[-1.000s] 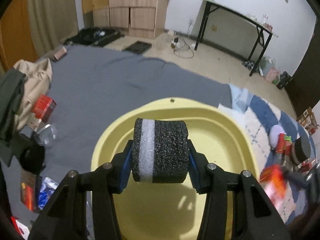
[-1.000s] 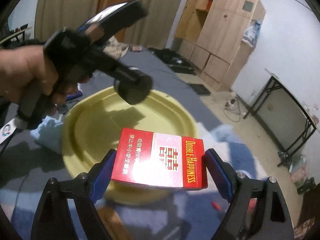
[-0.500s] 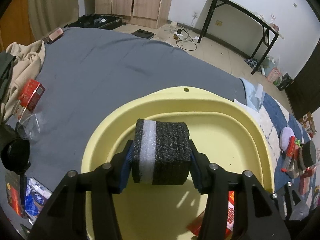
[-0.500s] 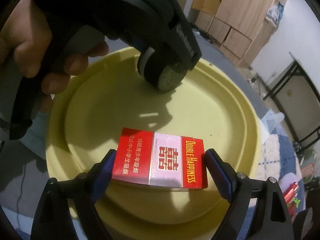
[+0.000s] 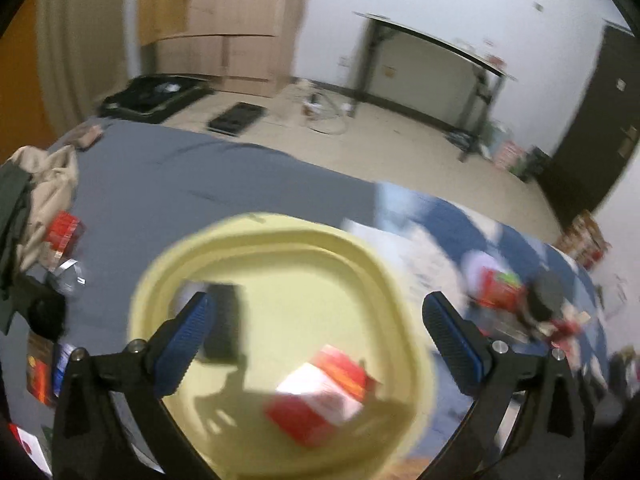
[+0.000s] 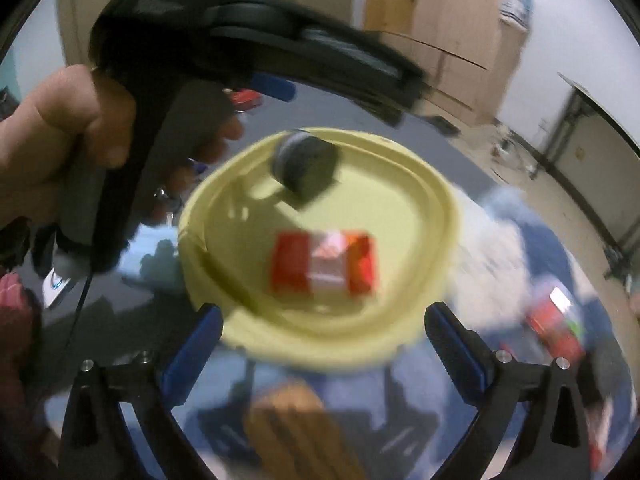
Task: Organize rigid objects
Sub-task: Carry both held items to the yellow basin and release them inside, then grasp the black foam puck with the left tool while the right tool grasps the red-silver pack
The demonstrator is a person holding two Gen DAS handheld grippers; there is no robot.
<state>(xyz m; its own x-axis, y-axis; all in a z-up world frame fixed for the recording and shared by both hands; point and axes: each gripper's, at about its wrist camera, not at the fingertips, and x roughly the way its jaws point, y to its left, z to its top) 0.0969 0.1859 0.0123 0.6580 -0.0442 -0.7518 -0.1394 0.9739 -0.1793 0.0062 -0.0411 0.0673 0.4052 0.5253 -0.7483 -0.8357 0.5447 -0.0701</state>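
Observation:
Both views are blurred by motion. A yellow basin (image 5: 276,232) lies on the bed, and in it are a black foam roll (image 5: 224,324) and a red cigarette box (image 5: 320,396). My left gripper (image 5: 318,312) hangs above the basin with its jaws opening wide; nothing is pressed between them, and the roll shows just behind the left finger. In the right wrist view my right gripper (image 6: 322,320) also has its jaws opening, empty, at the near rim of the basin (image 6: 440,208). Beyond it lie the red box (image 6: 324,264) and the roll (image 6: 304,164). A hand (image 6: 60,128) holds the left gripper's handle at upper left.
A grey sheet (image 5: 180,184) covers the bed, with a blue patterned blanket (image 5: 460,232) to the right. Clothes (image 5: 44,176) and a red box (image 5: 64,228) lie at the left. More red packs and a black roll (image 5: 544,292) are scattered at the right. A brown object (image 6: 292,424) sits under my right gripper.
Both grippers have let go. The foam roll and the red box now lie in the basin, and both grippers have drawn back from it with their jaws spread wide.

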